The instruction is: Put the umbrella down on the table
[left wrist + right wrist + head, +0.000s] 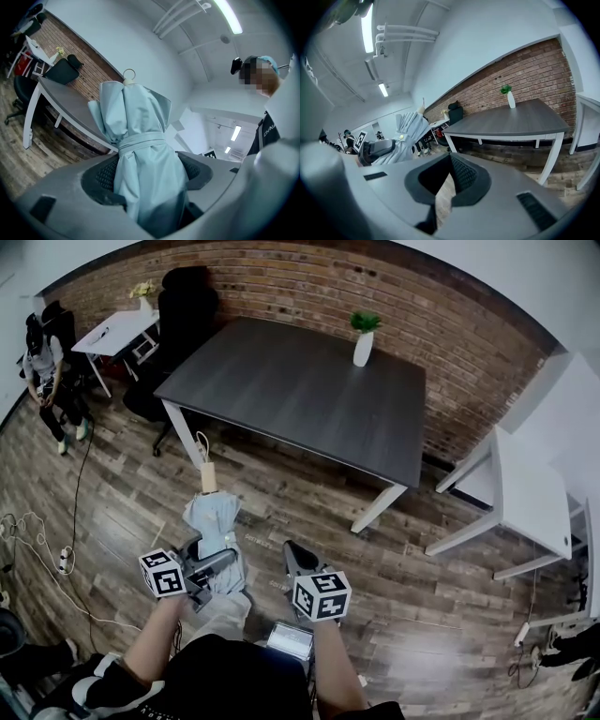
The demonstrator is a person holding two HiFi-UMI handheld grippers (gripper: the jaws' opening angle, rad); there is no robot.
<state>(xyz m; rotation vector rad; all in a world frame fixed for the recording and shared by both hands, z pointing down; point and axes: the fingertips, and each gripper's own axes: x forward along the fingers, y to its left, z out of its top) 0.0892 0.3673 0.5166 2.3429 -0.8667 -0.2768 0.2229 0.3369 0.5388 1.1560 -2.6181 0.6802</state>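
A folded pale-blue umbrella stands upright in my left gripper, whose jaws are shut on its bundled fabric just below the tie strap. In the left gripper view the umbrella fills the space between the pads, a ring loop at its top. Its wooden end and cord point toward the dark grey table, which stands a step ahead of me. My right gripper hangs beside the umbrella, shut and holding nothing; its pad tips meet. The right gripper view shows the umbrella at left and the table ahead.
A white vase with a green plant sits at the table's far edge by the brick wall. A white desk stands to the right, and another white desk and a black office chair at the back left. A person sits at far left. Cables lie on the wooden floor.
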